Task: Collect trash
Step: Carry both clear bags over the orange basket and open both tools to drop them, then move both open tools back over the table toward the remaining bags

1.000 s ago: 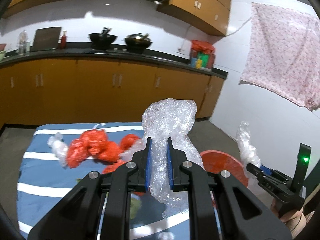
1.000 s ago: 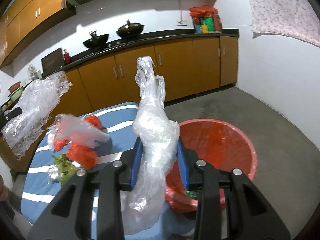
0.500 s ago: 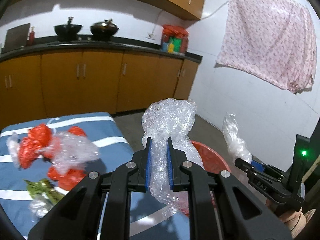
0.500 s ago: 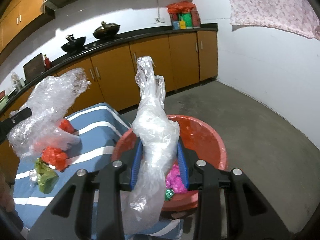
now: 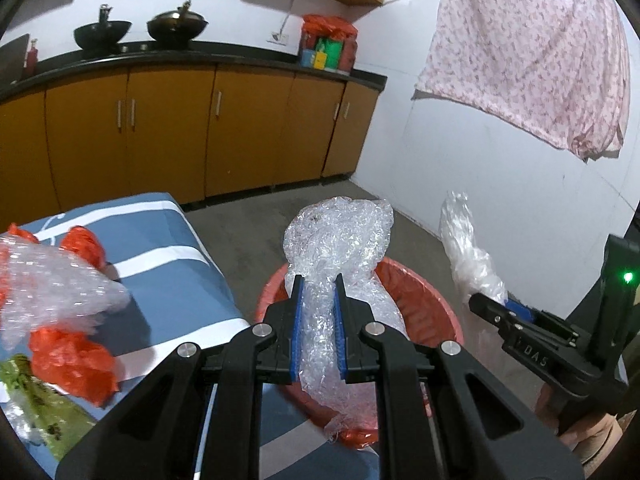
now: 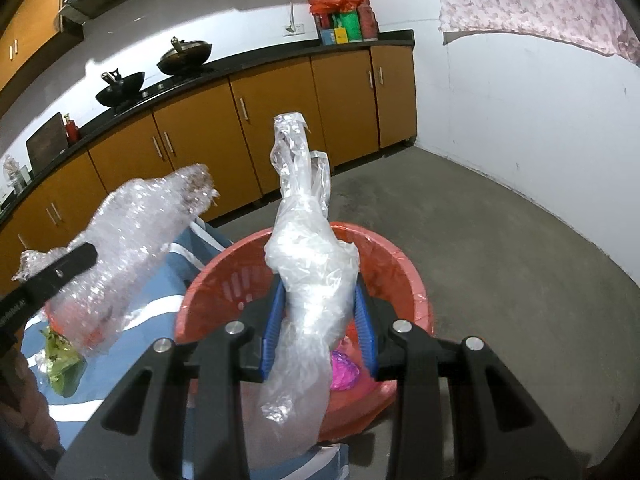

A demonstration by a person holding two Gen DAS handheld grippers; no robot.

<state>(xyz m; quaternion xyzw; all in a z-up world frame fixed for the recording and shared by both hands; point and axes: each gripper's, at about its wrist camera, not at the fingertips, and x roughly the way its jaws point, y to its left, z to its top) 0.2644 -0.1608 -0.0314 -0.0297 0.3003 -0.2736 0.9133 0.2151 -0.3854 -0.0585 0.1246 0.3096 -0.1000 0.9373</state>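
Left tongs pinching a crumpled wad of bubble wrap, blue pads squeezed tight on it, wad sticking up past the tips and trailing down below them. Held over the near rim of the red basket, which sits on the floor right against the edge of the blue-and-white striped worktop.

Right tongs clamped on a clear plastic bag, twisted and standing tall above the pads, tail hanging down underneath. Also hovering over the basket's open top, a pink scrap visible at the bottom inside, just right of the bag.

Both bundles side by side but apart, not touching each other, neither one let go.

Still out on the worktop: crumpled red plastic bits, another blurry clear bubble-wrap piece, and a green wrapper near the corner.

Behind all that: orange cabinets under a black counter with two dark woks, floral cloth hanging on the white wall.
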